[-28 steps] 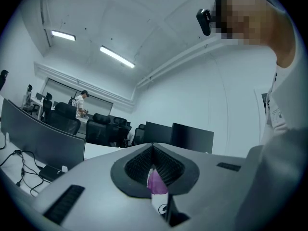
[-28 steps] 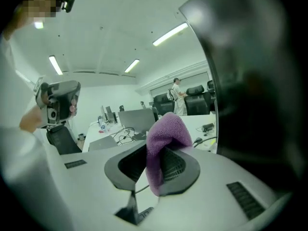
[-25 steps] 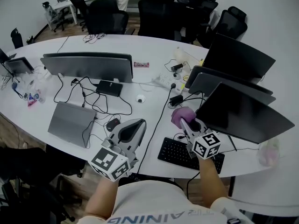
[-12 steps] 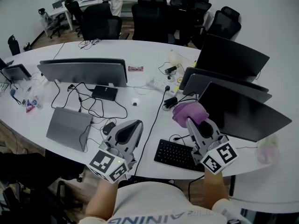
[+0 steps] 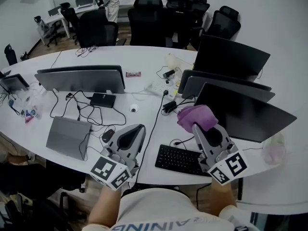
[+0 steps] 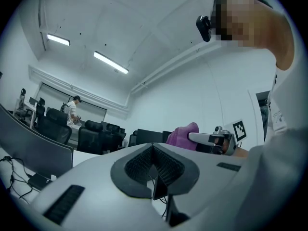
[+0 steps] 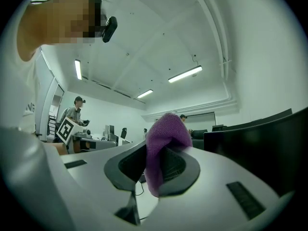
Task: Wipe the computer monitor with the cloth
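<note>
Head view: right gripper [image 5: 198,127] at centre right, clamped on purple cloth [image 5: 191,115], cloth just beside left edge of dark monitor [image 5: 245,112]; contact not discernible. Left gripper [image 5: 136,130] at lower centre, jaws together, nothing between, over white desk [image 5: 144,57].

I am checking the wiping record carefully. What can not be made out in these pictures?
- Cloth touching monitor or not: head view, they overlap, gap unreadable.
- Dirt on monitor: head view, too dark and small.
- Keyboard right end: head view, hidden behind right claw.
</note>
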A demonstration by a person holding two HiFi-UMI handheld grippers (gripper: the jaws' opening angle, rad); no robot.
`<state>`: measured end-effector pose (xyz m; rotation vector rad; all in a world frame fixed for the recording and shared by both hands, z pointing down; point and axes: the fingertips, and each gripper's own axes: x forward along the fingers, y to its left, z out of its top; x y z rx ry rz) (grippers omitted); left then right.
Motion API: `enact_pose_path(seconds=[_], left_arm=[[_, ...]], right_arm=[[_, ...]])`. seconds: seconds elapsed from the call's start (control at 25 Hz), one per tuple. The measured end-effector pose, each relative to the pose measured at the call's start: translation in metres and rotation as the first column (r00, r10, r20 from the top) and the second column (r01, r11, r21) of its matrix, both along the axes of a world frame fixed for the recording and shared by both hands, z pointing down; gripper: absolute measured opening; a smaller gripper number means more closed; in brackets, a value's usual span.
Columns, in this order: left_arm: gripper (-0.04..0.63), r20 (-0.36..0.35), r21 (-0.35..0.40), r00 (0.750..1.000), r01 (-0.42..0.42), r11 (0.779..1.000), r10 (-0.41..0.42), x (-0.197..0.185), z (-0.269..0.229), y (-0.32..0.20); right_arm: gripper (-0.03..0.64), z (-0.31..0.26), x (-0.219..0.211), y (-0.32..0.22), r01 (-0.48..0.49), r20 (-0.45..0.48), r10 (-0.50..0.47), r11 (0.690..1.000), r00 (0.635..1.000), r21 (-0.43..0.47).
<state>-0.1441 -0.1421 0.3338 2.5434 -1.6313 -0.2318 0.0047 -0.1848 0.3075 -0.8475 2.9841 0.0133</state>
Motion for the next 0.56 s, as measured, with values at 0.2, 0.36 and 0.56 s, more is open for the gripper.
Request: enact_pose_path(seconds=[0.2, 0.36, 0.56], left_arm=[[0.009, -0.001, -0.002, 1.0, -0.012, 1.0, 0.012, 0.008, -0.001, 0.0], [0.009, 0.003, -0.002, 1.0, -0.013, 1.0, 0.013, 0.011, -0.001, 0.003], [0.009, 0.005, 0.0, 1.0, -0.008, 1.0, 0.008, 0.012, -0.003, 0.006]], right_arm=[[0.064, 0.0, 0.007, 0.002, 0.0, 0.0, 0.0, 1.0, 1.0, -0.008], [0.064, 0.001, 0.009, 0.005, 0.005, 0.0, -0.005, 1.0, 1.0, -0.004], [0.064, 0.0, 0.009, 0.008, 0.014, -0.001, -0.014, 1.0, 1.0, -0.003]])
